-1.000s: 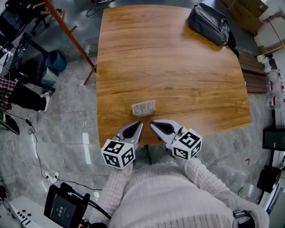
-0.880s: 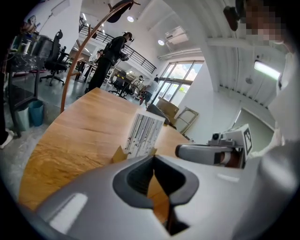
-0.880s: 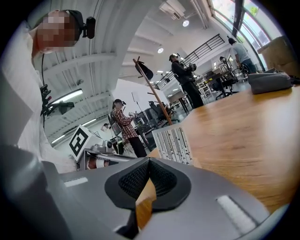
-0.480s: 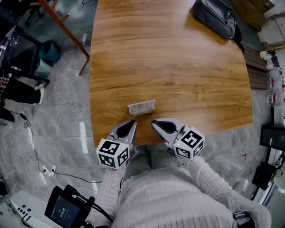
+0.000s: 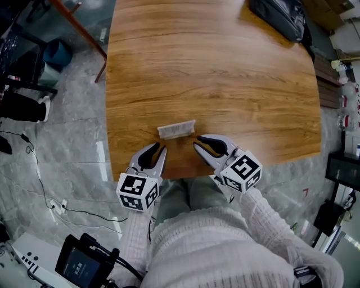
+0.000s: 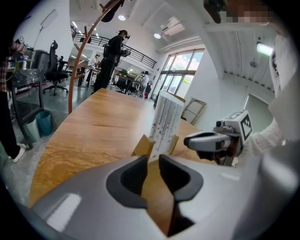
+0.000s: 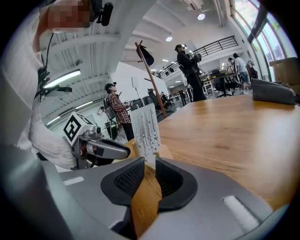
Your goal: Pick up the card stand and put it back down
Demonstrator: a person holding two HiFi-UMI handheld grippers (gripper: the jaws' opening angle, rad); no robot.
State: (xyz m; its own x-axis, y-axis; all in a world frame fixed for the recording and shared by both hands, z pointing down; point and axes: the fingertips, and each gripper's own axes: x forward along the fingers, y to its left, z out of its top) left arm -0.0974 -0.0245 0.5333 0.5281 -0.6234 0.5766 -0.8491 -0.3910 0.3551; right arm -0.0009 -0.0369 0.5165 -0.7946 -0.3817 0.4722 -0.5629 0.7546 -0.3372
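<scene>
The card stand [image 5: 176, 129], a small wooden holder with a white printed card upright in it, stands on the wooden table [image 5: 225, 73] near its front edge. My left gripper [image 5: 160, 149] is just short of the stand's left end, not touching it. My right gripper [image 5: 197, 145] is just short of its right end. Both pairs of jaws are opening, a narrow gap shows, and nothing is between them. In the left gripper view the card stand [image 6: 164, 123] rises right beyond my left gripper [image 6: 152, 160]. The right gripper view shows the card stand [image 7: 146, 127] just past my right gripper [image 7: 150, 165].
A dark bag [image 5: 281, 17] lies on the table's far right corner. A bin [image 5: 56, 53] and a red-brown coat rack leg [image 5: 84, 34] stand on the grey floor to the left. Cables and a device [image 5: 84, 264] lie by my feet. People stand in the background.
Both grippers have moved apart and a little forward, so each tip now sits near one end of the card stand. Their jaws have parted slightly. The stand has stayed on the table.
</scene>
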